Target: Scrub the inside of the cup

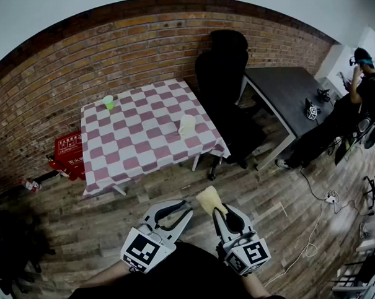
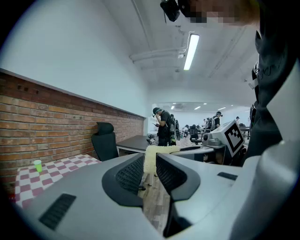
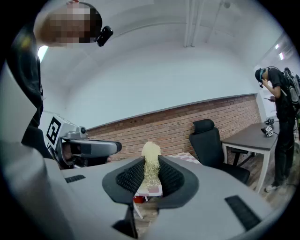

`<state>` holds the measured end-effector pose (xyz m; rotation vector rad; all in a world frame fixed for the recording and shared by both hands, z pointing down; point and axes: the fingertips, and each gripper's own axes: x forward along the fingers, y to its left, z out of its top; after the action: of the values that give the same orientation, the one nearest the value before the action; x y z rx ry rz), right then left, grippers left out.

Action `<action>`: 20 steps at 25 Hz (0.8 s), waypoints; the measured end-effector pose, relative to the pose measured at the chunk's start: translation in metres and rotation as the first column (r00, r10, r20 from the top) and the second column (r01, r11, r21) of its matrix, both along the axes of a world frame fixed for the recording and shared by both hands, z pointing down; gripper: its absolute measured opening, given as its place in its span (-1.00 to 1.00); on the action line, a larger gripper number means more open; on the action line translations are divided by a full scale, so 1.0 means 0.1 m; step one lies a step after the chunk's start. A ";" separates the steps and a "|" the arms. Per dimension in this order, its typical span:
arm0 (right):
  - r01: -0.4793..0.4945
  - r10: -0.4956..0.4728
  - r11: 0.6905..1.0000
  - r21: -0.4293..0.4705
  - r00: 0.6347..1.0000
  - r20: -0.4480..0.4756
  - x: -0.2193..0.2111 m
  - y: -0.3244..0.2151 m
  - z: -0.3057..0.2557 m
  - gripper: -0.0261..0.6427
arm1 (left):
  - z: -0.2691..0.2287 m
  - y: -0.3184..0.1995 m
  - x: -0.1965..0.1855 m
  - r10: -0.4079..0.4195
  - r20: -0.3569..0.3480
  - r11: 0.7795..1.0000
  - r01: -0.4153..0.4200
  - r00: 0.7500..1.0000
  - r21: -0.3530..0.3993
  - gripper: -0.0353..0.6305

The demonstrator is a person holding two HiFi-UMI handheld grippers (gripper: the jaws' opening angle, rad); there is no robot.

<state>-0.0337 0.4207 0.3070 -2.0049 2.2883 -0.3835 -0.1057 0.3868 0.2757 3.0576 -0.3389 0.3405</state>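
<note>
Item: pale cup [image 1: 187, 125], standing upright near the right-hand edge of the checked table [image 1: 144, 147]; a smaller green cup [image 1: 108, 102] is standing at the far left corner, also showing in the left gripper view [image 2: 37, 165]. Which of the two is meant for scrubbing cannot be told; both are sitting well apart from the grippers, untouched.

Tool: yellow fibrous scrubber [image 1: 209, 199], sticking up out of the right gripper [image 1: 220, 214]. In the right gripper view the jaws are pinching its lower strands [image 3: 151, 161] while the tuft is standing free above them, which is likely leaving the working end clear to go down into a cup.

Right gripper [image 3: 151, 177]: clenching on the scrubber, pointing toward the table.

Left gripper [image 1: 181, 211]: jaws standing apart with nothing between them [image 2: 150, 171]; the pale strip showing in the gap is the scrubber [image 2: 151, 157] beyond, in the other gripper. Probably being kept free for steadying the cup.

Position: both grippers are hanging over the wooden floor [image 1: 103, 217], short of the table, so scrubbing is not yet beginning; an approach to the table is looking like the step in hand.

Surroundings: brick wall [image 1: 60, 64] behind the table, red crate [image 1: 68, 151] at its left, black office chair [image 1: 224, 63] and dark desk [image 1: 290, 92] to its right, a person [image 1: 361, 88] standing beyond the desk
</note>
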 end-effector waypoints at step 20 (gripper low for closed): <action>0.038 -0.038 0.999 0.000 0.991 0.129 0.57 0.53 0.19 -0.65 | 0.22 0.54 0.50 -0.069 0.025 0.997 0.070 0.997 -0.038 -0.61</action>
<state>0.0228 0.4739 0.3261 -1.8804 2.2517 -0.5042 -0.0558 0.4406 0.2972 2.9973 -0.4333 0.3749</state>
